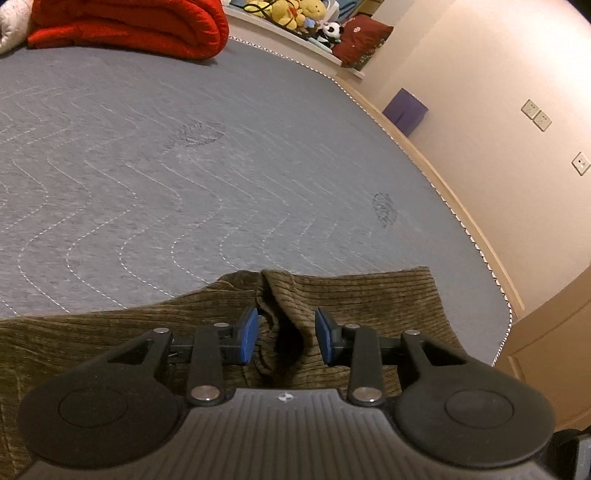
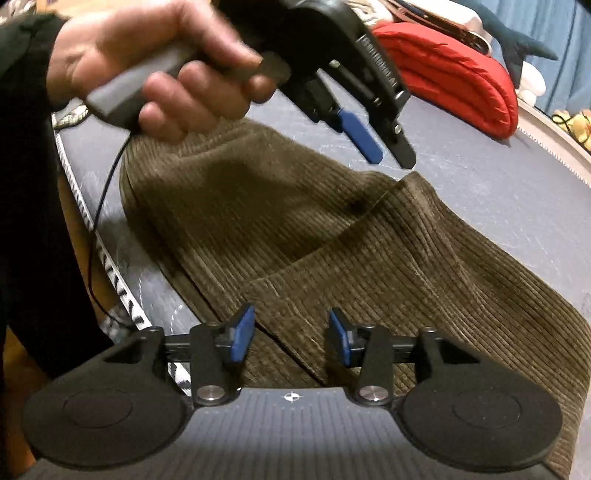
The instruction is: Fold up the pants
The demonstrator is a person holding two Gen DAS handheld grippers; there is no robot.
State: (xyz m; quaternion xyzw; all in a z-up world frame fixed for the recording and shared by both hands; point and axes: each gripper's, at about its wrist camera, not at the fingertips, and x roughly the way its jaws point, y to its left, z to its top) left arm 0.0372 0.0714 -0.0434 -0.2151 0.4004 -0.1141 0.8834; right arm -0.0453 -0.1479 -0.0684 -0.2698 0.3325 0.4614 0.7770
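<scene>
Olive-brown corduroy pants [image 1: 369,302] [image 2: 295,221] lie folded over on the grey quilted bed [image 1: 184,166], near its edge. My left gripper [image 1: 286,332] is open just above them. A raised crease of the fabric stands between its blue pads [image 1: 249,328], and neither pad presses on it. My right gripper [image 2: 291,332] is also open, low over a folded edge of the pants that runs between its fingers. In the right wrist view a hand [image 2: 166,74] holds the left gripper [image 2: 391,157], tilted down over the far part of the pants.
A folded red quilt [image 1: 129,26] [image 2: 454,85] lies at the far end of the bed. Plush toys [image 1: 291,13] and a dark red cushion [image 1: 364,40] sit on a ledge beyond. A purple box [image 1: 404,110] stands by the wall. A thin black cable [image 2: 99,206] hangs at the bed's edge.
</scene>
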